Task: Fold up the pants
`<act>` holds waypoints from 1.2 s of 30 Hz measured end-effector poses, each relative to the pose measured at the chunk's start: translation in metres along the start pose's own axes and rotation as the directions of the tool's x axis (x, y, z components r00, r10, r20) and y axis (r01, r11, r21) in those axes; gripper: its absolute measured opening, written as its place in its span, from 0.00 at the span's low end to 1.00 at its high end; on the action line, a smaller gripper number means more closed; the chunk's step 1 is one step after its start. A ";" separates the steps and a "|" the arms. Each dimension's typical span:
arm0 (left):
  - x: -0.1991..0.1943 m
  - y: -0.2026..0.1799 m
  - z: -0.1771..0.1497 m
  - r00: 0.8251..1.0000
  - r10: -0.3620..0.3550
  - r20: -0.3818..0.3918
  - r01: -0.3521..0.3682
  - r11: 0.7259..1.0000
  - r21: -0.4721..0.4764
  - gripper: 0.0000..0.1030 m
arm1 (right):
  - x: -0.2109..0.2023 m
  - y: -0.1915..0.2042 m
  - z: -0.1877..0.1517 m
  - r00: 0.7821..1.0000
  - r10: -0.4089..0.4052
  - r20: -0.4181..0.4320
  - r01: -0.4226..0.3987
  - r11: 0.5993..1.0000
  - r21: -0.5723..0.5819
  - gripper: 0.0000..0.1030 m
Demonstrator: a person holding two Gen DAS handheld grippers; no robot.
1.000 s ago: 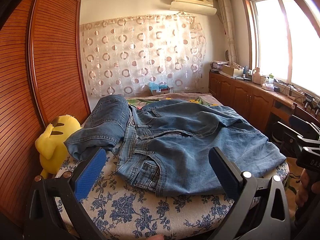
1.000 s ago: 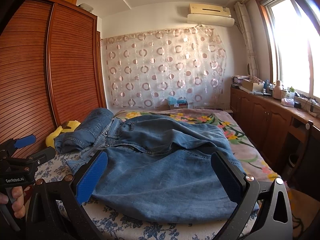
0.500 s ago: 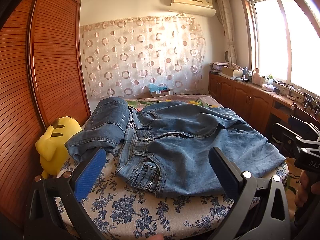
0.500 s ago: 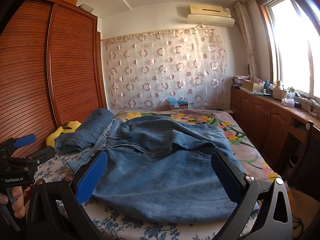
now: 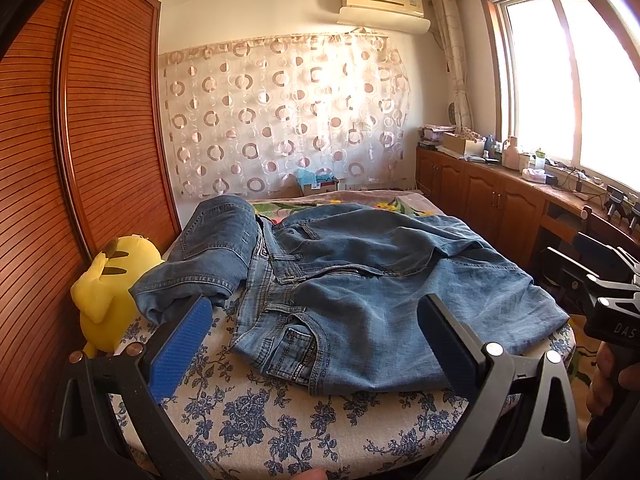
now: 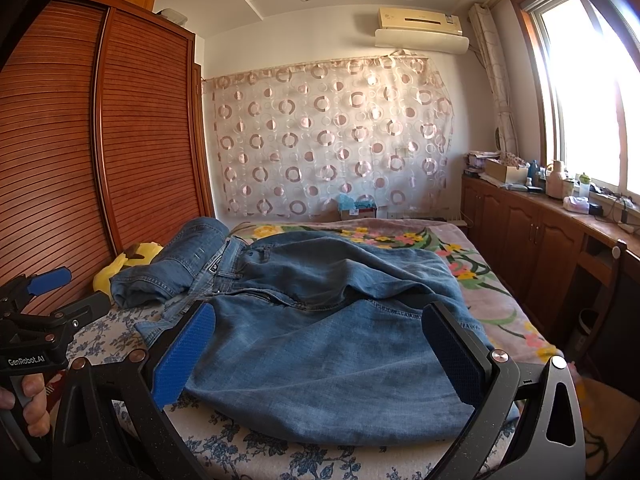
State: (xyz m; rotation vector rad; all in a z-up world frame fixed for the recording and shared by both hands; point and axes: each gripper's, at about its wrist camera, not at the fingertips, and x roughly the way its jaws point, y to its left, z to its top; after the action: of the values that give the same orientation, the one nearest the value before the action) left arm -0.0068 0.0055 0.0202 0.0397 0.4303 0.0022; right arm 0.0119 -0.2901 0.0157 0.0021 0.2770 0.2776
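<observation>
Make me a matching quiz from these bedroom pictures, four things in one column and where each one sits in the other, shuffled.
Things:
1. jeans
2. yellow plush toy
3. air conditioner
4. left tongs

Places:
A. high on the wall above the patterned curtain
B. spread over the bed
C. wedged between the bed and the wooden wardrobe
D. open at the near edge of the bed, holding nothing

Pairs: 1-B, 2-C, 3-A, 4-D
</observation>
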 end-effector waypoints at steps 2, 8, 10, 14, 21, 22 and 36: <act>0.000 0.000 0.000 1.000 0.000 -0.001 0.000 1.000 0.000 1.00 | 0.000 0.000 0.000 1.000 0.000 0.000 0.000 1.000 0.001 1.00; -0.002 -0.002 0.001 1.000 0.000 0.000 0.000 1.000 0.002 1.00 | -0.001 0.001 0.000 1.000 0.006 -0.003 -0.006 1.000 0.003 1.00; -0.002 -0.002 0.001 1.000 0.000 0.000 0.000 1.000 0.001 1.00 | -0.001 0.001 0.000 1.000 0.005 -0.002 -0.005 1.000 0.002 1.00; -0.002 -0.001 0.001 1.000 -0.001 0.000 0.001 1.000 0.000 1.00 | 0.000 0.000 0.000 1.000 0.004 -0.005 -0.004 1.000 0.004 1.00; 0.001 -0.002 -0.002 1.000 -0.006 -0.023 0.006 1.000 -0.008 1.00 | 0.002 -0.002 -0.001 1.000 0.001 -0.013 -0.001 1.000 0.008 1.00; 0.003 -0.001 -0.002 1.000 -0.004 -0.031 0.004 1.000 -0.005 1.00 | 0.002 -0.002 -0.001 1.000 0.002 -0.015 -0.002 1.000 0.008 1.00; 0.038 0.018 -0.029 0.991 -0.042 -0.126 0.046 0.998 0.031 1.00 | 0.012 -0.013 -0.008 0.998 -0.008 -0.063 0.009 1.000 0.010 1.00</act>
State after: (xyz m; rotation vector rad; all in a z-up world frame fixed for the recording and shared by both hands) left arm 0.0153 0.0247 -0.0215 0.0640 0.5568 -0.0466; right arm 0.0240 -0.2999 0.0040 0.0024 0.3410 0.2681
